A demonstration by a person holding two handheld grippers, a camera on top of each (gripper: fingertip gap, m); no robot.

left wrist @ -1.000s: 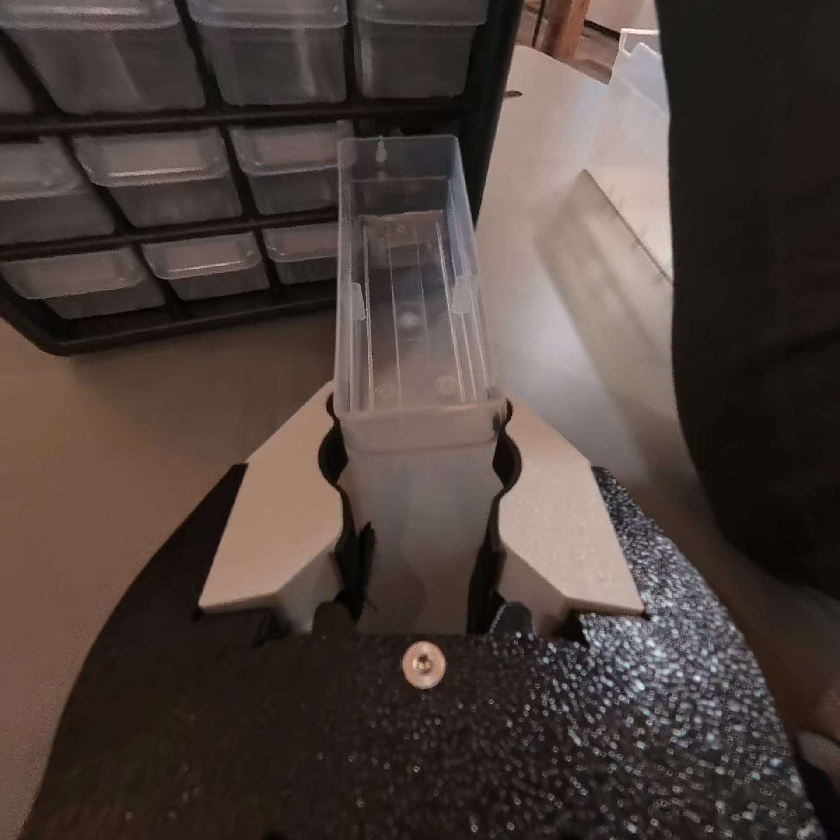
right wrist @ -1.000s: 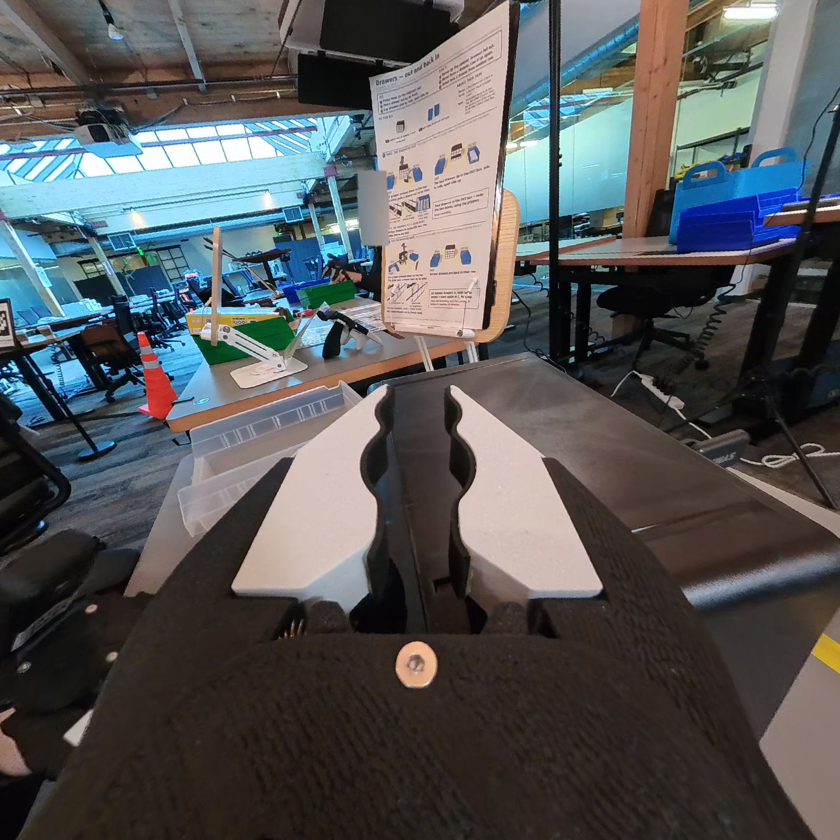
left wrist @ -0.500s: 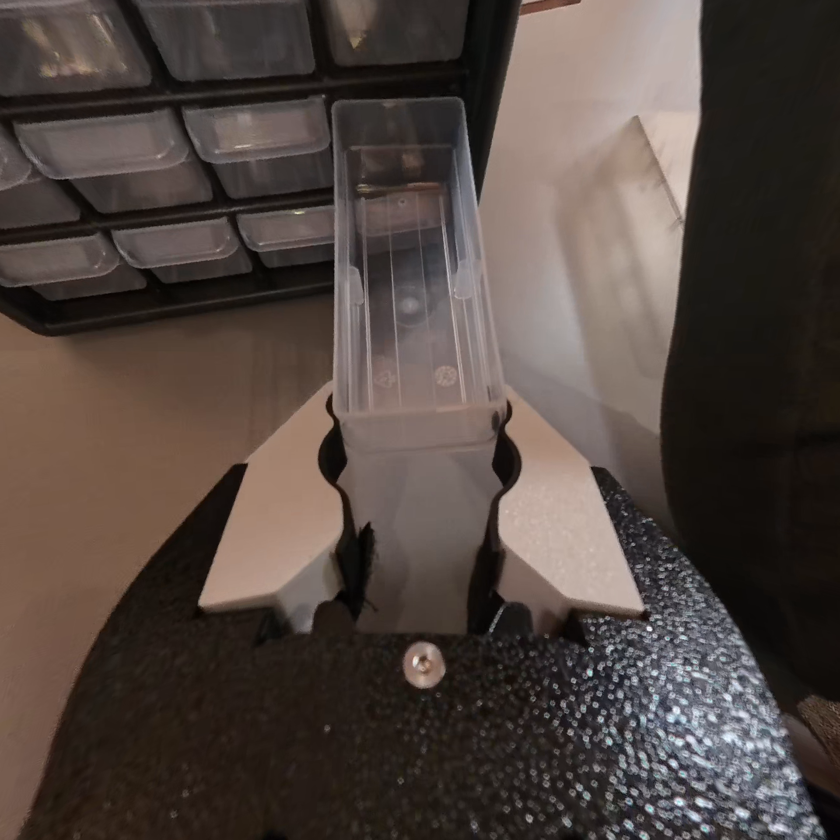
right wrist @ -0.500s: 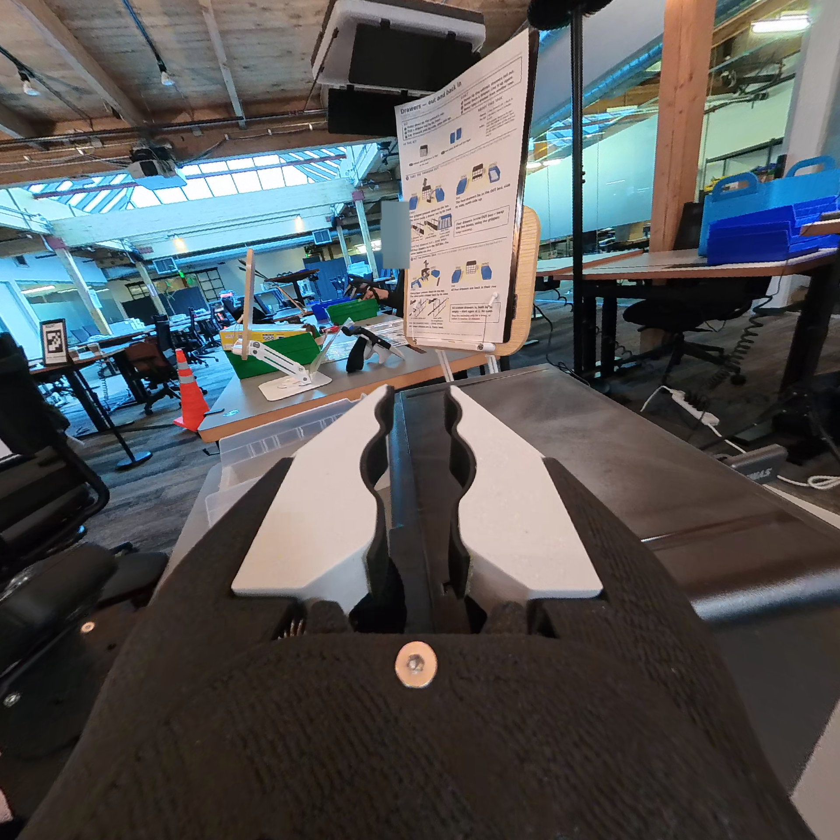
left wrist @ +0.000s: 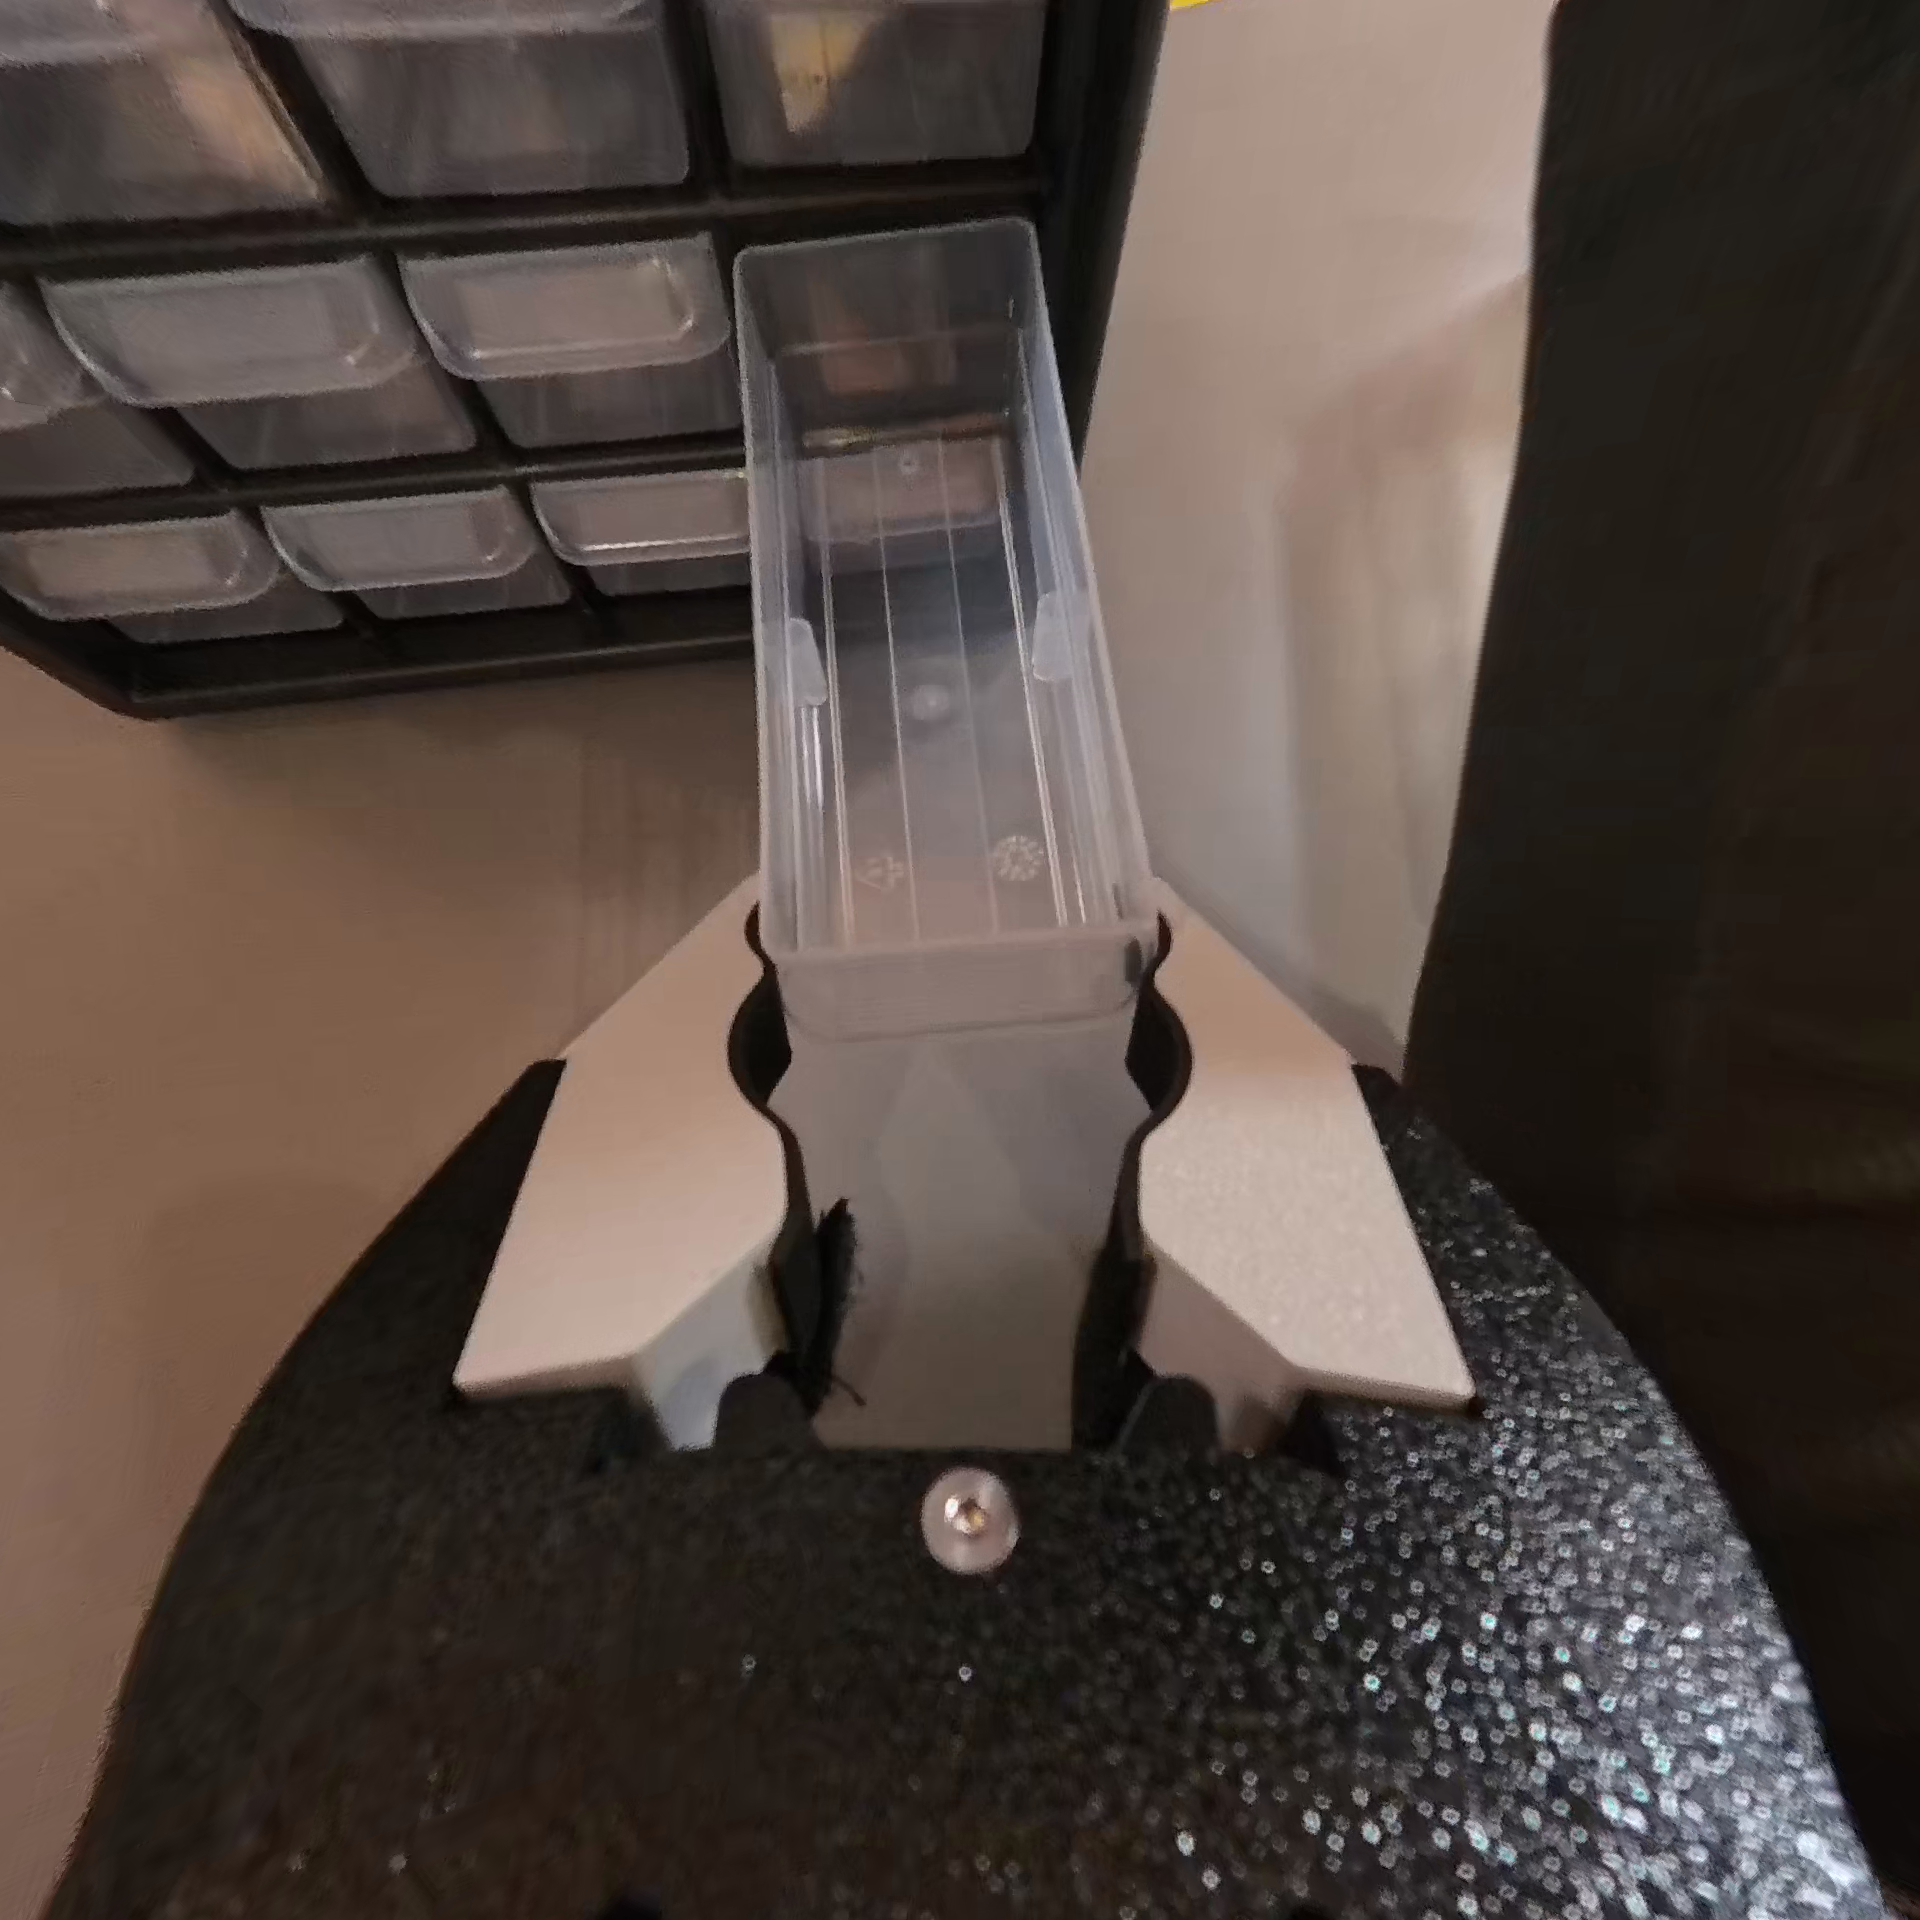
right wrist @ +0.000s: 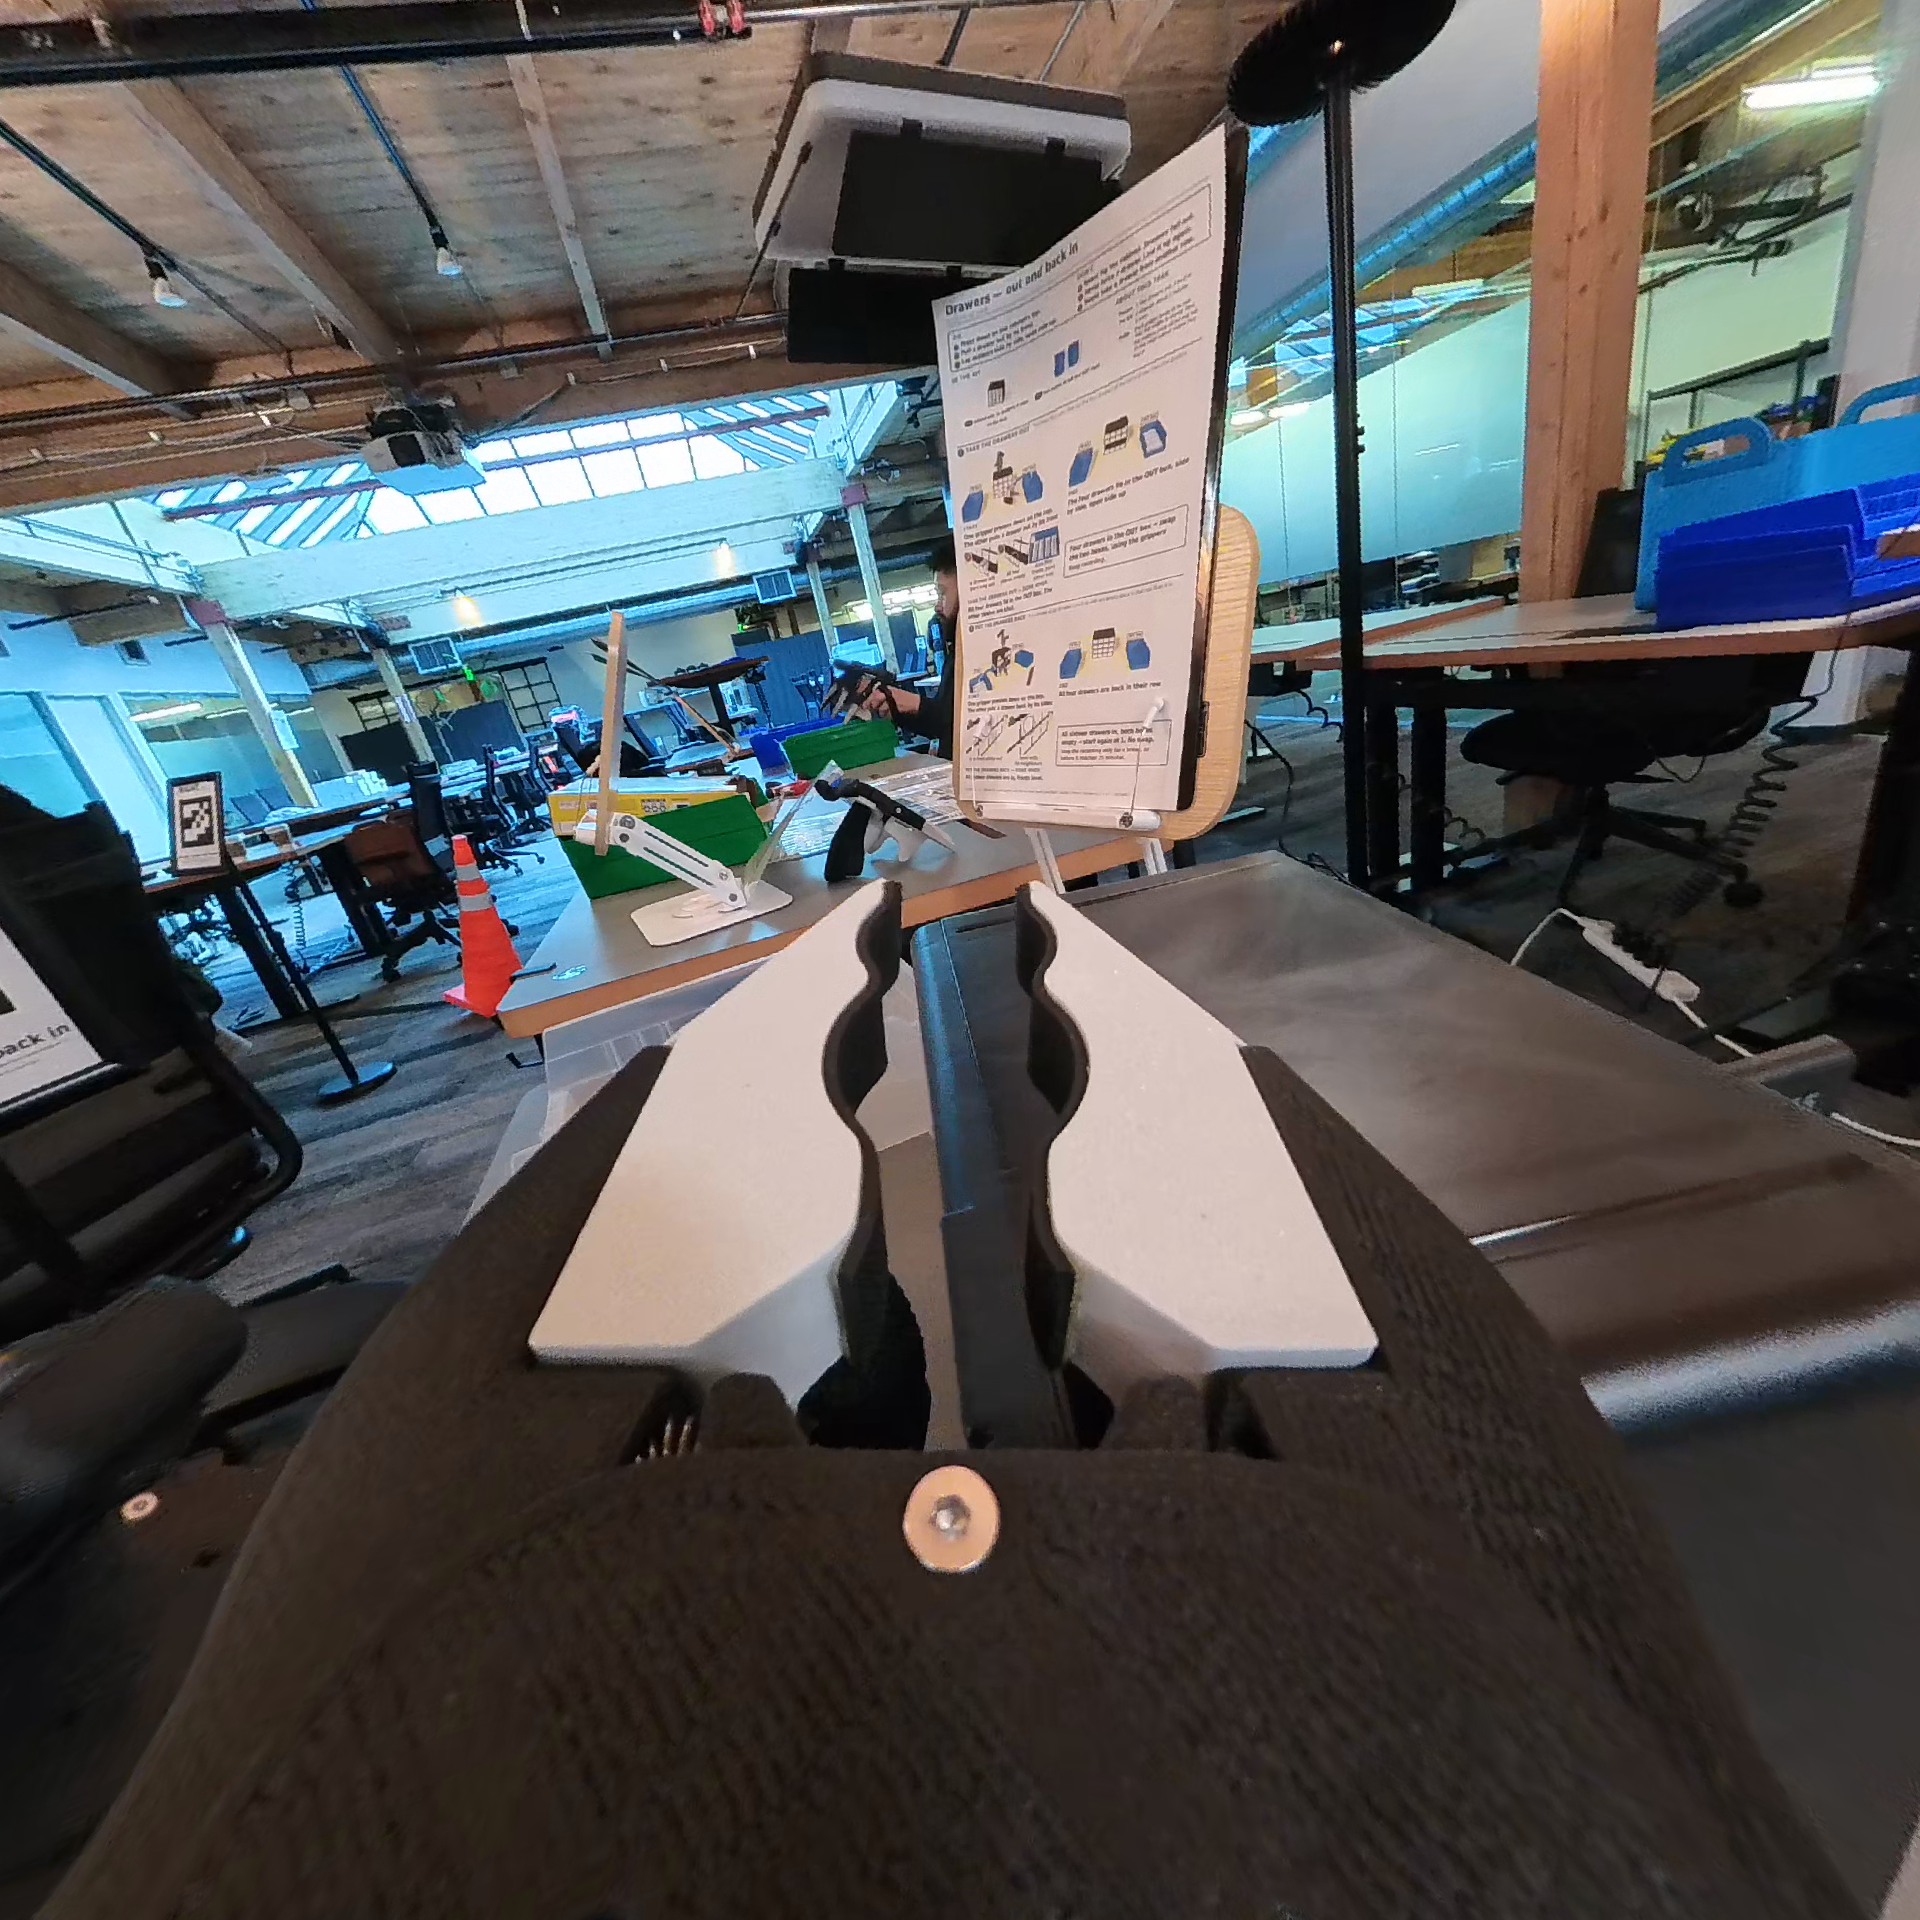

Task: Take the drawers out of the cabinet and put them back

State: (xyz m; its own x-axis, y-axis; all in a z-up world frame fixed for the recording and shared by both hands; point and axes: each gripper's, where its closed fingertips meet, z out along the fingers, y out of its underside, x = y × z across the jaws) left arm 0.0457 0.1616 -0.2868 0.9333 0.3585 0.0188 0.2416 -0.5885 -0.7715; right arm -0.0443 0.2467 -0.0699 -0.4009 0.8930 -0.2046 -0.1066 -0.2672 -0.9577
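A clear drawer is pinched at its near end between the fingers of the left hand-held gripper. It is empty and open side up, clear of the counter. Its long axis runs straight ahead from the gripper toward the cabinet. Its far end lies at the cabinet's lower right corner, in front of the right-hand column; whether it has entered a slot cannot be told. The other drawers seen in the cabinet sit in their slots, set in a black frame. A dark upright mass fills the right edge of the left wrist view; what it is cannot be told.

The right hand-held gripper holds nothing. Its fingers stand nearly together, with a narrow gap between them. It rests over a dark flat surface, possibly the cabinet's top, though that is uncertain. The left gripper is therefore the one placed for the coming move. That move is judged to be either a push along the drawer's axis into a slot or a pull away from the cabinet.

Writing: moulded marks show on the drawer floor, too small to read. A printed instruction sheet stands on a stand beyond the cabinet in the right wrist view. No brand can be made out.
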